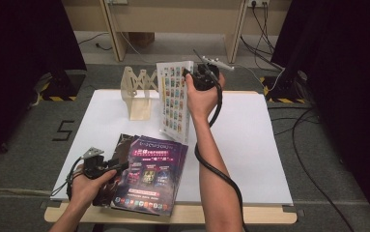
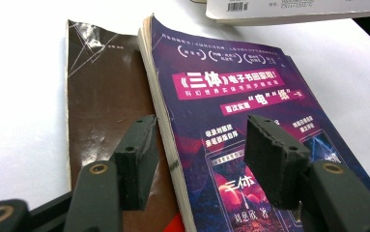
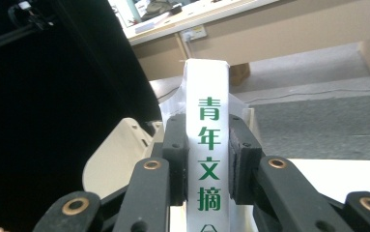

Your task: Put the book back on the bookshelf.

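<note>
My right gripper point(image 1: 192, 76) holds a white magazine point(image 1: 174, 99) upright above the back of the table, its cover a grid of small colourful pictures. In the right gripper view the gripper point(image 3: 209, 145) is shut on the magazine's white spine point(image 3: 206, 87), which carries green characters. A purple paperback point(image 1: 151, 174) lies at the table's front, overlapping a dark brown book point(image 1: 119, 145). My left gripper point(image 1: 120, 166) is low at their left side. It point(image 2: 202, 137) stands open over the purple book's point(image 2: 231, 96) page edge, one jaw above the brown book point(image 2: 100, 96), nothing gripped.
A wooden book rack point(image 1: 136, 92) stands at the back of the white board point(image 1: 250, 145), just left of the held magazine; its pale side point(image 3: 117, 154) lies beyond the right jaws. Cables trail on the grey floor point(image 1: 318, 159) to the right. A wooden desk point(image 1: 173, 19) stands behind.
</note>
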Action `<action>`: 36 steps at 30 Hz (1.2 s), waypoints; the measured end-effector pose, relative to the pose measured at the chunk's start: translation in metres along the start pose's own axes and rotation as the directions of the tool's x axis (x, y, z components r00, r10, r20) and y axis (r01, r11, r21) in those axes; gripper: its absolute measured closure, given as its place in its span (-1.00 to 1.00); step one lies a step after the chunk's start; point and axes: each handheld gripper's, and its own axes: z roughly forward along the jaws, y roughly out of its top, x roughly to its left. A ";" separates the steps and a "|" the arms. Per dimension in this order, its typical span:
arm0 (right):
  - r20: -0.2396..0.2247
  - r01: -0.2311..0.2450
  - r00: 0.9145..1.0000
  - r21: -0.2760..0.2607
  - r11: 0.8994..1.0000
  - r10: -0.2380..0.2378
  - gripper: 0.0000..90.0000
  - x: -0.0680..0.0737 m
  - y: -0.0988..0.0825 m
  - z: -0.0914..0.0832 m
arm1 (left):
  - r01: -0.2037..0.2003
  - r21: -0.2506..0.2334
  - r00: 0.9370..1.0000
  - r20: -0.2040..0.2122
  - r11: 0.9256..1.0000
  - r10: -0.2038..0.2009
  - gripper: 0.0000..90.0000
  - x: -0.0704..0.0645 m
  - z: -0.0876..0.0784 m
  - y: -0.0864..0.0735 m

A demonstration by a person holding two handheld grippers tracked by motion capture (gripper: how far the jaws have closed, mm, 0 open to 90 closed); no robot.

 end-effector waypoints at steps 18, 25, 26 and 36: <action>0.118 -0.002 0.993 -0.026 1.000 0.005 0.64 0.008 -0.001 0.004 | 0.002 -0.003 1.000 0.005 1.000 -0.002 -0.01 0.000 -0.001 0.000; 0.106 0.001 0.994 -0.033 0.999 0.002 0.64 0.005 0.001 0.000 | 0.000 -0.001 1.000 0.007 1.000 0.000 -0.01 0.001 -0.002 0.000; 0.105 0.006 0.994 -0.037 0.999 -0.002 0.64 0.004 0.001 -0.001 | 0.001 -0.004 1.000 0.008 1.000 0.000 -0.01 0.001 -0.001 0.000; 0.107 0.013 0.994 -0.040 0.999 -0.008 0.64 0.001 0.000 -0.002 | -0.002 0.000 1.000 0.006 1.000 0.002 -0.01 0.000 -0.001 0.001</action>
